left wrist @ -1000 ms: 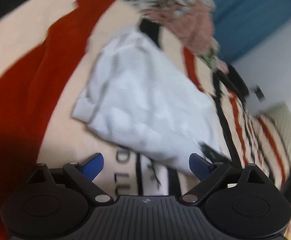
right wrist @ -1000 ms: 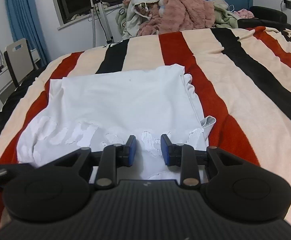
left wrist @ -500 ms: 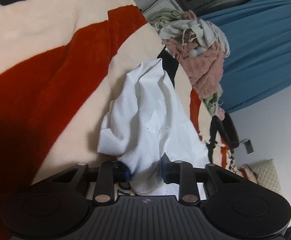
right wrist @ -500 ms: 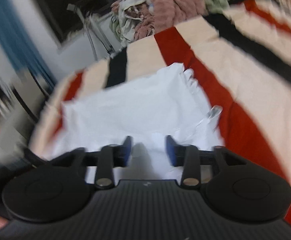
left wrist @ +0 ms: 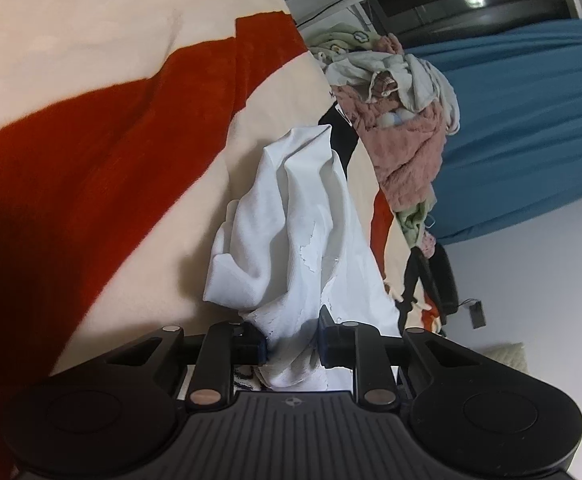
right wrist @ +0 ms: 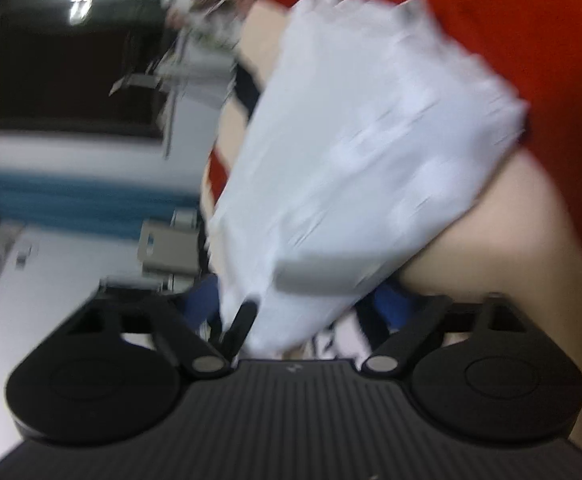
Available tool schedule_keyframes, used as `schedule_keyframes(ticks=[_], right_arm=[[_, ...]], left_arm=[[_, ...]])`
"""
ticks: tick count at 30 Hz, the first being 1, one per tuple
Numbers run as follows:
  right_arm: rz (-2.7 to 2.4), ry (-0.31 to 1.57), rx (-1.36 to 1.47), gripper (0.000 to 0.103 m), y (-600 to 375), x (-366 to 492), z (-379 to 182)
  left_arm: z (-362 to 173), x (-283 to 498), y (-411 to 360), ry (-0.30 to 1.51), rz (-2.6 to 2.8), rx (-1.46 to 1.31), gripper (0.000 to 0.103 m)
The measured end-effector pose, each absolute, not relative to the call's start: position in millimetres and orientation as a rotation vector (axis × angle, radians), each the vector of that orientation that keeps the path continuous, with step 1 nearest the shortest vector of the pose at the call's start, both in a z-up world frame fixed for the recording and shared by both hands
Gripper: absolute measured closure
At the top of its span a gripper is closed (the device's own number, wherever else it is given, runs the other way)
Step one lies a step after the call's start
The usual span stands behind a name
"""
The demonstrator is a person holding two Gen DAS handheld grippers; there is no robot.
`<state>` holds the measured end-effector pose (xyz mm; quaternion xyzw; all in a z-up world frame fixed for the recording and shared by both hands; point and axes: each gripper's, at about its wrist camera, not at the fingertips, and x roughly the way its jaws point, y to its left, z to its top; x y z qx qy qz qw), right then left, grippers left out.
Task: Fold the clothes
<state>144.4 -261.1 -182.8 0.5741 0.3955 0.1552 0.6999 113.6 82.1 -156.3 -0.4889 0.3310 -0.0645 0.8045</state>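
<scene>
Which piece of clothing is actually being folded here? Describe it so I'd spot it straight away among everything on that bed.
Start at the big striped blanket of cream, red and black that covers the bed. On its near part lies a plain white shirt, bunched up, one end pinched in the left hand-held gripper. Unlike the pink, green and grey laundry pile heaped by the blue curtain, it is pure white and lies alone.

My left wrist view is sharp and evenly lit, soft daylight, with a dark shadow over the blanket (left wrist: 91,168) at lower left and fisheye bending at the edges. My right wrist view is badly motion-blurred; a lamp reflection glares in the dark window (right wrist: 79,64)
</scene>
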Motion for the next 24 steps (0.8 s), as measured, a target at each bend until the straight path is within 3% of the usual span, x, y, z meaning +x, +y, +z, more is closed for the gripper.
schedule_keyframes(ticks=[1,3,4,18,24], right_arm=[[0.319,0.875,1.323,0.036,-265.3,143.5,-187.3],[0.264,0.861,1.394,0.054,-273.7,139.5,-195.6],[0.221,0.852,1.389,0.057,-277.3,136.5,-196.1],[0.058,0.755,1.403,0.061,-303.9,130.1,-206.7],[0.063,0.721,1.256,0.084,-304.6,120.8,-190.3]], left_arm=[[-157.3,112.7,83.7,0.708,-0.139,-1.053,0.08],[-159.1,111.2,86.6,0.707,-0.141,-1.066,0.081],[-159.5,111.3,87.0,0.706,-0.142,-1.069,0.081],[-165.9,114.1,91.0,0.701,-0.143,-1.103,0.081],[-161.1,111.9,90.0,0.7,-0.157,-1.094,0.082]])
